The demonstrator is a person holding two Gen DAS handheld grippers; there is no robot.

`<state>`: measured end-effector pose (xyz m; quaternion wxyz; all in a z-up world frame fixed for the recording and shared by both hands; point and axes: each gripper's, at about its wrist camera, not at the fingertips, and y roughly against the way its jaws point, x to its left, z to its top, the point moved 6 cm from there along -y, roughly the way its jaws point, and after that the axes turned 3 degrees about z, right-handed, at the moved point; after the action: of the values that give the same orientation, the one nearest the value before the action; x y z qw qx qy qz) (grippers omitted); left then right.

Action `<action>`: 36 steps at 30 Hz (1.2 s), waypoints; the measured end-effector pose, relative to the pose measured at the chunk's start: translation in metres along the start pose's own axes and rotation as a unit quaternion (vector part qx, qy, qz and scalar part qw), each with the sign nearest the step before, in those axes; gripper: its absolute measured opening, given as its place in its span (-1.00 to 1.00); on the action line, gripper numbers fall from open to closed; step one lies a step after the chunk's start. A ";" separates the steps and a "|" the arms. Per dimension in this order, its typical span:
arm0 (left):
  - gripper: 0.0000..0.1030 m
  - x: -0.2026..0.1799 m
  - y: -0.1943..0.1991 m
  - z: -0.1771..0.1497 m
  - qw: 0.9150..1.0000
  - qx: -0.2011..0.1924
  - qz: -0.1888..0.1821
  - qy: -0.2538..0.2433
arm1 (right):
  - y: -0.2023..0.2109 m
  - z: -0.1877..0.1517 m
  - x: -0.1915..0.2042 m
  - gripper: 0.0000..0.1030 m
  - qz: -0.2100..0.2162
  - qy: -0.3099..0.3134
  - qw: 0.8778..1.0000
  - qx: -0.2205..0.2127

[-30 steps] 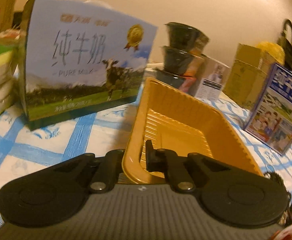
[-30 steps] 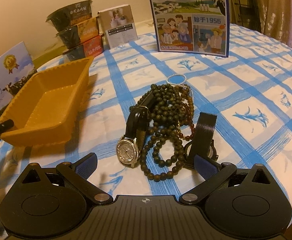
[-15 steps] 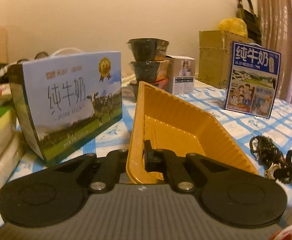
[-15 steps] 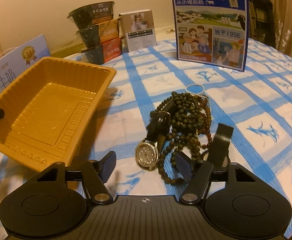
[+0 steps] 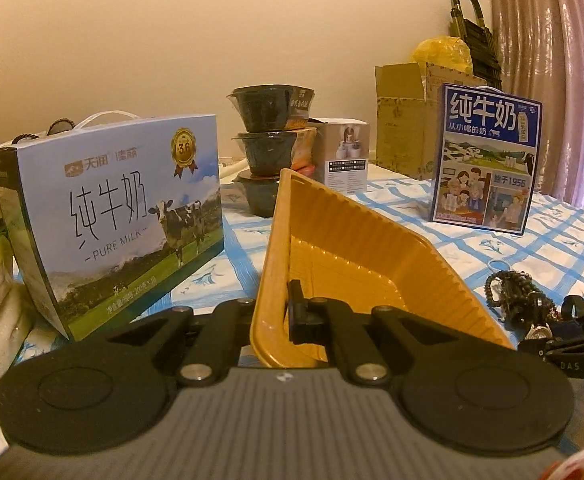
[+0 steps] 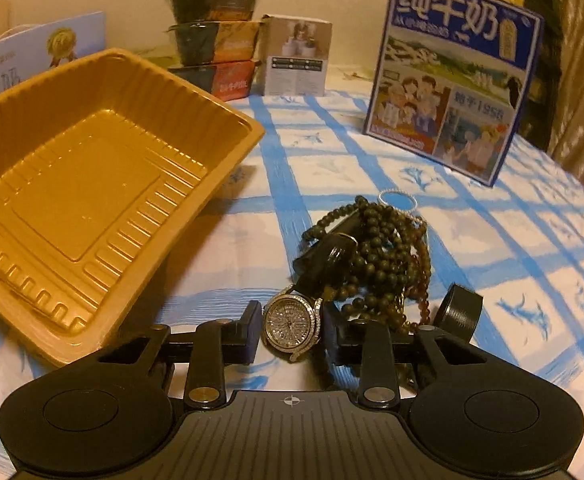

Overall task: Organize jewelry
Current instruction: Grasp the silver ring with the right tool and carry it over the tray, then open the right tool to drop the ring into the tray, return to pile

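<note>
watch between the right tool's fingers, tray clamped by the left

the right tool (image 6: 291,334) sits low on the counter (image 6: 492,240), parted, one finger on each side of the watch (image 6: 291,326) face, seemingly not yet pinching it; the beads (image 6: 376,256) lie just beyond. the left tool (image 5: 272,312) is closed on the tray (image 5: 356,264) wall, the tray tilted up beside the jewelry.

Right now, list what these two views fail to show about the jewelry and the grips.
- Right wrist view: whether the right gripper pads already touch the watch case; its edges hide the contact.
- Right wrist view: how the bead strands tangle; they overlap each other and the strap.
- Left wrist view: the left gripper outer finger, hidden behind the yellow tray wall.
- Left wrist view: the jewelry, small and partly behind the right gripper.
</note>
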<state>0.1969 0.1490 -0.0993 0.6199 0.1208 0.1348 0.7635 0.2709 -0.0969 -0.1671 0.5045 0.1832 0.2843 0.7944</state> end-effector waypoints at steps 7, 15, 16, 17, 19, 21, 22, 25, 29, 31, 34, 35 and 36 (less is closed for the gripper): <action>-0.91 -0.003 0.007 -0.003 1.000 0.003 -0.009 0.001 | 0.021 0.009 -0.004 -0.39 0.021 -0.003 0.999 -0.023; -0.91 -0.005 0.015 -0.006 1.000 0.007 -0.011 0.007 | 0.076 0.048 0.012 -0.39 0.108 -0.026 0.990 -0.084; -0.91 -0.005 0.016 -0.006 1.000 0.007 -0.010 0.007 | 0.081 0.051 0.018 -0.39 0.129 -0.027 0.988 -0.085; -0.91 -0.006 0.018 -0.006 1.000 0.007 -0.010 0.007 | 0.085 0.053 0.026 -0.39 0.153 -0.023 0.984 -0.083; -0.91 -0.006 0.021 -0.006 1.000 0.006 -0.010 0.007 | 0.088 0.053 0.043 -0.39 0.185 -0.015 0.980 -0.075; -0.91 -0.006 0.023 -0.007 1.000 0.007 -0.007 0.007 | 0.084 0.047 0.059 -0.38 0.201 0.000 0.978 -0.056; -0.91 -0.006 0.025 -0.007 1.000 0.007 -0.006 0.007 | 0.079 0.042 0.066 -0.38 0.202 0.004 0.978 -0.043; -0.91 -0.005 0.029 -0.009 1.000 0.008 -0.001 0.009 | 0.063 0.028 0.080 -0.38 0.211 0.007 0.977 -0.006; -0.91 -0.005 0.033 -0.010 1.000 0.009 0.004 0.009 | 0.055 0.018 0.082 -0.38 0.205 0.013 0.979 0.003; -0.91 -0.006 0.034 -0.011 1.000 0.011 0.006 0.006 | 0.061 0.023 0.078 -0.35 0.220 0.002 0.975 -0.012; -0.91 -0.007 0.035 -0.011 1.000 0.009 0.010 0.003 | 0.082 0.033 0.065 -0.07 0.218 -0.021 0.974 -0.055; -0.91 -0.007 0.036 -0.011 1.000 0.009 0.010 0.003 | 0.089 0.035 0.056 -0.04 0.208 -0.028 0.975 -0.070; -0.91 -0.007 0.036 -0.011 1.000 0.009 0.010 0.002 | 0.093 0.035 0.049 -0.04 0.196 -0.033 0.977 -0.078</action>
<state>0.1620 0.1342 -0.0969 0.6110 0.1261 0.1421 0.7685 0.2054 -0.0738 -0.0805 0.3609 0.2211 0.1633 0.8912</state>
